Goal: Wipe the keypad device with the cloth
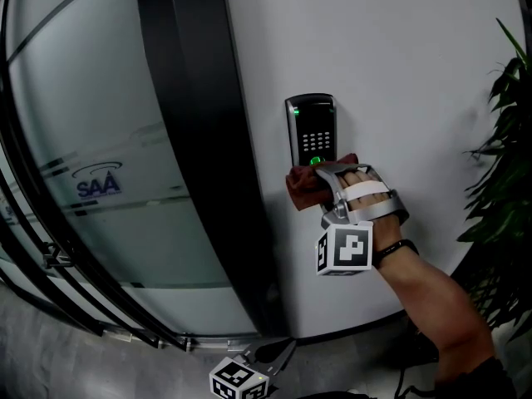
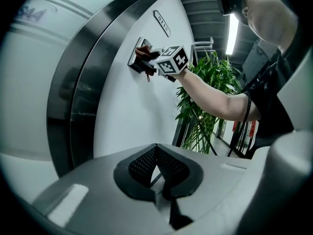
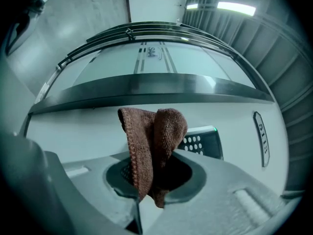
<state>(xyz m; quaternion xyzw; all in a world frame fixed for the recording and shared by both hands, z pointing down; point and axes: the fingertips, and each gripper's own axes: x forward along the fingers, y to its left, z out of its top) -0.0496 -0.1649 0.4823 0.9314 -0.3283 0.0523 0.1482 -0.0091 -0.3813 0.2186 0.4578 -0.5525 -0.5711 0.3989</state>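
Note:
The black keypad device [image 1: 311,131] is mounted on the white wall, with a green light at its lower edge. My right gripper [image 1: 322,181] is shut on a folded reddish-brown cloth [image 1: 302,186] and holds it against the wall at the keypad's bottom left corner. In the right gripper view the cloth [image 3: 154,141] sticks up between the jaws and covers the left part of the keypad [image 3: 201,142]. My left gripper [image 1: 249,374] hangs low, away from the wall; its pads [image 2: 146,163] meet with nothing between them. The left gripper view shows the keypad [image 2: 136,54] from far off.
A curved glass door [image 1: 98,181] with a dark metal frame [image 1: 199,140] stands left of the keypad. A leafy green plant [image 1: 507,181] grows at the right. A small oval sign plate [image 3: 261,138] sits on the wall beyond the keypad.

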